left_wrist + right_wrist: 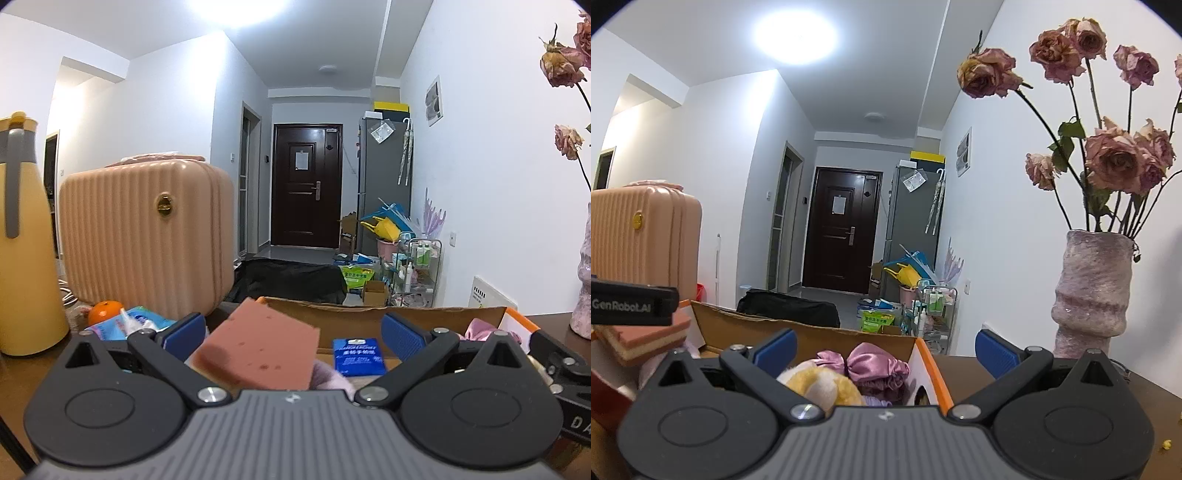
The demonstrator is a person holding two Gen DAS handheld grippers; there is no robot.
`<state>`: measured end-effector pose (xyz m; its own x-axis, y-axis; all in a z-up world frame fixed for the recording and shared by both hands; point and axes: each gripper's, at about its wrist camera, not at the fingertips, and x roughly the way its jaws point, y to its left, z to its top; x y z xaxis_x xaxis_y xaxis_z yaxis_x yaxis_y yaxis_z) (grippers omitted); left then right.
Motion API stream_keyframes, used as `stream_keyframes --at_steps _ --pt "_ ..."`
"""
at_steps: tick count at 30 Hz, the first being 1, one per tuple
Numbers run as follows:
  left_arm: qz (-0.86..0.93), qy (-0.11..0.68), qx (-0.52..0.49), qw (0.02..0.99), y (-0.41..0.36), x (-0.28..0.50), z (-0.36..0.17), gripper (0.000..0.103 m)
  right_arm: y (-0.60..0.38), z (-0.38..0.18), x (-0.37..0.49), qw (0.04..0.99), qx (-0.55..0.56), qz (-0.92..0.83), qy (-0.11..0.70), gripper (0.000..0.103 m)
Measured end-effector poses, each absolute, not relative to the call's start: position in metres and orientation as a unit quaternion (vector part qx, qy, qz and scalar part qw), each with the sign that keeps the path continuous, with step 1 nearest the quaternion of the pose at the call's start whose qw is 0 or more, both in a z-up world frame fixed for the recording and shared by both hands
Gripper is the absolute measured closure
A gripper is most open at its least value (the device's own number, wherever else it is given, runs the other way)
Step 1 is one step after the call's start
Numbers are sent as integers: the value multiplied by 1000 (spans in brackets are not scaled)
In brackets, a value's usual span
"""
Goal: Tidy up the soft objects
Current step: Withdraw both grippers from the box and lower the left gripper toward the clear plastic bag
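Your left gripper (293, 332) stands spread, the pink sponge (258, 350) lying loose between its fingers above the cardboard box (369, 314). Your right gripper (884, 347) is spread too, over the box's plush toy (822, 384) and satin scrunchie (875, 363).

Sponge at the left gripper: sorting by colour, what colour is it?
Reddish-brown sponge top, cream layer beneath; right wrist view shows both.

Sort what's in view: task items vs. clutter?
Job: sponge, cardboard box, tissue pack, plush toy, satin scrunchie.
Lying about: pink suitcase, yellow flask, orange, vase of dried roses.
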<state>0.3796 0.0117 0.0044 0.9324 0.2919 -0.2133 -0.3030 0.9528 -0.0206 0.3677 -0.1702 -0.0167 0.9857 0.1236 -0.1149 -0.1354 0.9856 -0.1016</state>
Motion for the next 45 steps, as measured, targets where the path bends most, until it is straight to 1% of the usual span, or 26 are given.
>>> stream_keyframes --at_steps 35,45 --pt "139 135 -9 981 33 253 -5 0 -186 -15 243 995 -60 50 66 0" --pt "112 145 -4 983 37 220 -9 0 -190 -16 225 994 -62 45 75 0"
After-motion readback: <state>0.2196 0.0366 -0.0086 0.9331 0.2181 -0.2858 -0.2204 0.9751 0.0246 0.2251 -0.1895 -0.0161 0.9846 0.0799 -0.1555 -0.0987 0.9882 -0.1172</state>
